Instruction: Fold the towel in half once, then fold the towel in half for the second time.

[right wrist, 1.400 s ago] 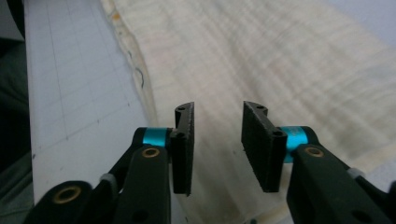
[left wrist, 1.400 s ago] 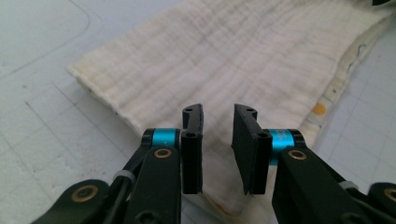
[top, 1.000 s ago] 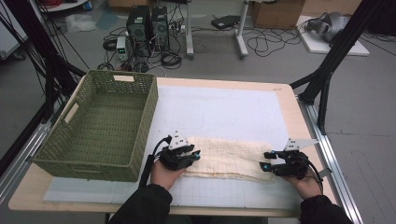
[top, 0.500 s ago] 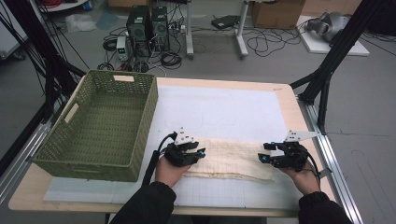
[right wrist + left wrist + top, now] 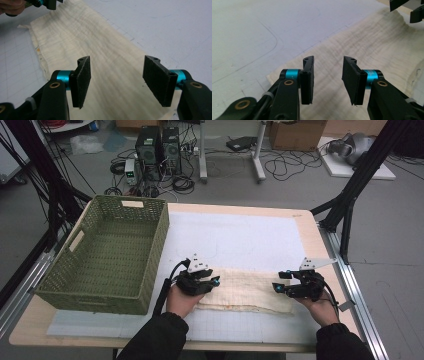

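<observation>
- Between my left gripper (image 5: 328, 82) jaws there is a clear gap and nothing gripped; they have just been opening, over the cream cloth (image 5: 372, 50).
- My right gripper (image 5: 117, 82) jaws have also just been opening, wide apart, empty, above the cloth's other end.
- The cloth lies flat on the bench (image 5: 250, 227), beside the green basket (image 5: 107, 250).

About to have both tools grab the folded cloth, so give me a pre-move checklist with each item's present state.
1. Left tool jaws apart, nothing between them: ok.
2. Right tool jaws apart, nothing between them: ok.
3. Cloth flat on the mat, a tool over each end: ok.
4. Basket stands apart from the cloth: ok.
5. Pads touching the cloth: cannot tell.
</observation>
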